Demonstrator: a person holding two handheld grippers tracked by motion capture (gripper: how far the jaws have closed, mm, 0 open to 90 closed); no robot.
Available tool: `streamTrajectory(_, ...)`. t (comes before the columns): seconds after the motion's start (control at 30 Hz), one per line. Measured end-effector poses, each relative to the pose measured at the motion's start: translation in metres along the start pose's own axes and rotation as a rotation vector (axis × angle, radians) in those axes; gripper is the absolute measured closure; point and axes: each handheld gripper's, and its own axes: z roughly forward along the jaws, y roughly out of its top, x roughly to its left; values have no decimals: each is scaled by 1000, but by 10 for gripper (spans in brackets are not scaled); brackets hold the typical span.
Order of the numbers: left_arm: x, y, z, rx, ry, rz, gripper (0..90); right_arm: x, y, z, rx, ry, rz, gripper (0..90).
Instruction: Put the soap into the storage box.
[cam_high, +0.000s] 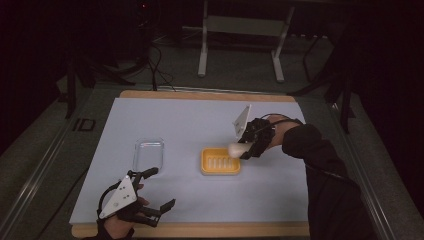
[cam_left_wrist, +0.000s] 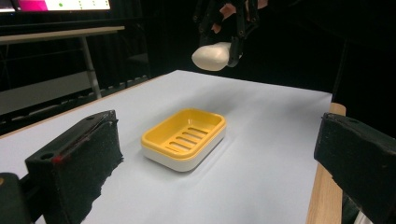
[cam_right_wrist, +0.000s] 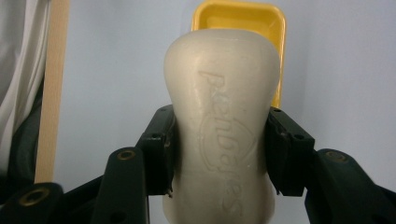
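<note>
Two grippers were in play. My right gripper (cam_high: 244, 150) had its jaws clamped on the waist of the soap (cam_right_wrist: 223, 126), holding it in the air just past the right end of the yellow dish (cam_high: 220, 161), not yet over the middle of it. The bar stuck out well beyond the pads (cam_right_wrist: 161, 149), with its free end toward the dish. My left gripper (cam_high: 159, 187) sat near the front edge of the table (cam_high: 200, 230), jaws spread wide with nothing between them. A clear lid (cam_high: 148, 154) lay flat to the left of the dish, apart from it.

I judged the risks as these. The bar was smooth and rounded, pinched only at its narrow middle, so a jerk could let it slide or swivel between the pads. Letting go while it was off-centre could land it on the dish rim, tip the light dish, or send the bar onto the white sheet (cam_high: 200, 120). Coming down too low could also knock the dish aside, since nothing was steadying it.
</note>
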Motion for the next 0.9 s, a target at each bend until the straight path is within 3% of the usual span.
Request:
streamTrajectory(0.37, 0, 0, 0, 3, -2, 4, 7, -5, 10, 7, -48, -7, -15, 497)
streamTrajectory(0.8, 0, 0, 0, 4, -3, 6, 7, -17, 13, 29, -149, -20, -8, 496)
streamTrajectory(0.9, 0, 0, 0, 4, -3, 7, 7, -18, 13, 36, -151, -21, -12, 496)
